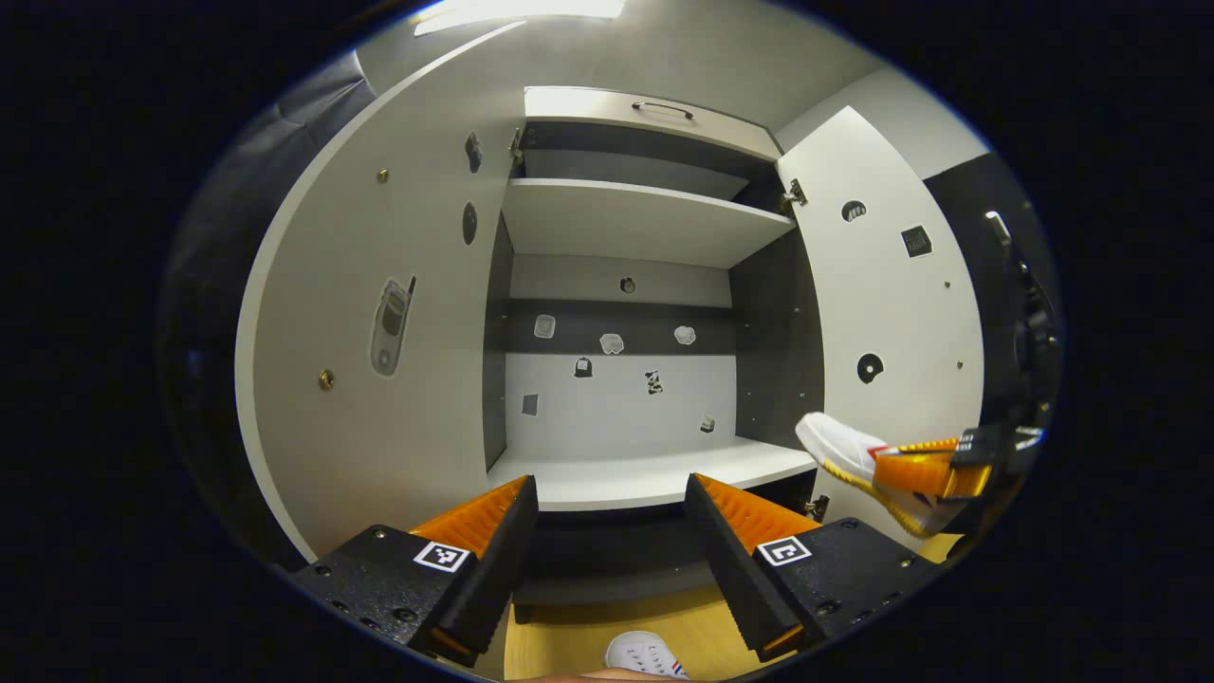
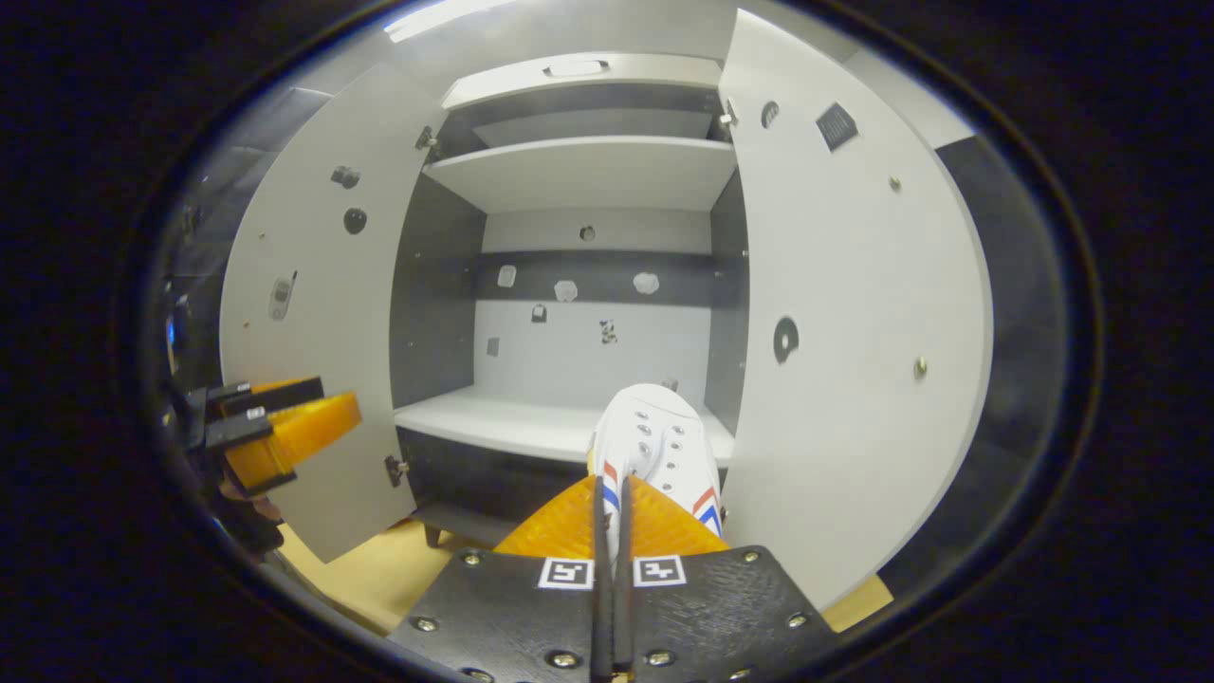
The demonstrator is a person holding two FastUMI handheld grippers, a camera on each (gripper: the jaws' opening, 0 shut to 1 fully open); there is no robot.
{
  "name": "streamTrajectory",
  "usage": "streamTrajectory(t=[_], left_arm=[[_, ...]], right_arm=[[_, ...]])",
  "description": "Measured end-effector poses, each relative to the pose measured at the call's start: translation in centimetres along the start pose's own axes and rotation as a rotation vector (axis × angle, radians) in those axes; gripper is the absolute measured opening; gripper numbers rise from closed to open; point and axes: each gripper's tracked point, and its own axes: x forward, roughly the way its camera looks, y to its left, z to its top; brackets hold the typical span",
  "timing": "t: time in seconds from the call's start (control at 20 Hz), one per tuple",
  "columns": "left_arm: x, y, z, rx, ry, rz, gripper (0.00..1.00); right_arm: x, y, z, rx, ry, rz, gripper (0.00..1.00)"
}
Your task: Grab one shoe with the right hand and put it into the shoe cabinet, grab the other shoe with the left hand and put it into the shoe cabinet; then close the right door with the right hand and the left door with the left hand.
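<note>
Right gripper (image 2: 612, 531): my jaws are pressed close on the white shoe (image 2: 656, 446), pinching a thin part of its heel end; the toe points away from me toward the cabinet.
Held shoe: it hangs in the air in front of the shoe cabinet (image 2: 579, 285), near the right end of the lower shelf (image 2: 493, 417), just left of the right door (image 2: 854, 313). In the left gripper view the same shoe (image 1: 849, 451) sits at the far right, gripped in front of the right door (image 1: 882, 313).
Left gripper (image 1: 612, 541): my jaws are spread wide with nothing between them, facing the open cabinet (image 1: 616, 313).
Other shoe (image 1: 645, 656): white, lying on the wooden floor (image 1: 588, 636) below my left jaws, only its tip visible.
Doors: the left door (image 1: 379, 313) and right door both stand swung open.
Shelves: the lower shelf (image 1: 654, 470) and the upper shelf (image 1: 635, 218) are bare.
Left gripper from the right gripper view: it (image 2: 285, 427) hovers in front of the left door (image 2: 322, 285).
</note>
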Motion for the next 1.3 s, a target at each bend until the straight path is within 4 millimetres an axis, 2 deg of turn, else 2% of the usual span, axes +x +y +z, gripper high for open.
streamTrajectory(t=[0.05, 0.15, 0.25, 0.35, 0.45, 0.6, 0.7, 0.85, 1.05, 1.15, 1.2, 1.25, 1.3], left_arm=[[-0.2, 0.1, -0.4, 0.004, 0.01, 0.0, 0.95], [-0.3, 0.4, 0.0, 0.009, -0.011, 0.002, 0.94], [-0.4, 0.1, 0.2, 0.009, -0.015, -0.023, 0.94], [-0.4, 0.1, 0.1, 0.005, -0.013, -0.035, 0.94], [-0.3, 0.5, -0.2, 0.014, -0.007, -0.033, 0.94], [0.1, 0.9, -0.4, 0.0, 0.008, -0.03, 0.94], [0.3, 1.0, -0.8, -0.001, 0.019, -0.031, 0.92], [0.6, 0.2, -1.1, -0.004, 0.035, -0.061, 0.94], [0.9, 0.3, -1.6, -0.004, 0.048, -0.052, 0.95], [1.3, 0.3, -2.1, 0.005, 0.064, -0.048, 0.95], [1.5, 0.3, -2.3, 0.007, 0.073, -0.043, 0.95], [1.6, 0.4, -2.5, 0.008, 0.081, -0.037, 0.95], [1.8, 0.4, -2.7, 0.008, 0.085, -0.035, 0.95]], right_arm=[[1.1, 0.1, 1.8, 0.008, -0.014, 0.003, 0.01], [3.5, 0.0, 5.1, 0.021, -0.037, 0.001, 0.01], [6.2, 0.2, 7.6, 0.018, -0.046, -0.001, 0.01], [9.1, 0.1, 9.3, 0.019, -0.048, -0.012, 0.01], [12.2, -0.2, 9.8, 0.02, -0.029, -0.031, 0.01], [16.7, -0.5, 8.3, 0.028, 0.024, -0.051, 0.01], [19.6, -0.2, 6.2, 0.031, 0.069, -0.053, 0.01], [23.3, 0.6, 3.4, 0.027, 0.109, -0.05, 0.0], [26.4, 1.3, 0.7, 0.017, 0.15, -0.036, 0.01], [27.2, 1.1, -0.5, 0.036, 0.175, -0.041, 0.01], [27.7, 0.9, -1.1, 0.028, 0.182, -0.044, 0.05], [28.3, 0.7, -1.6, 0.023, 0.189, -0.047, 0.01], [28.3, 0.6, -2.3, 0.025, 0.207, -0.055, 0.02]])
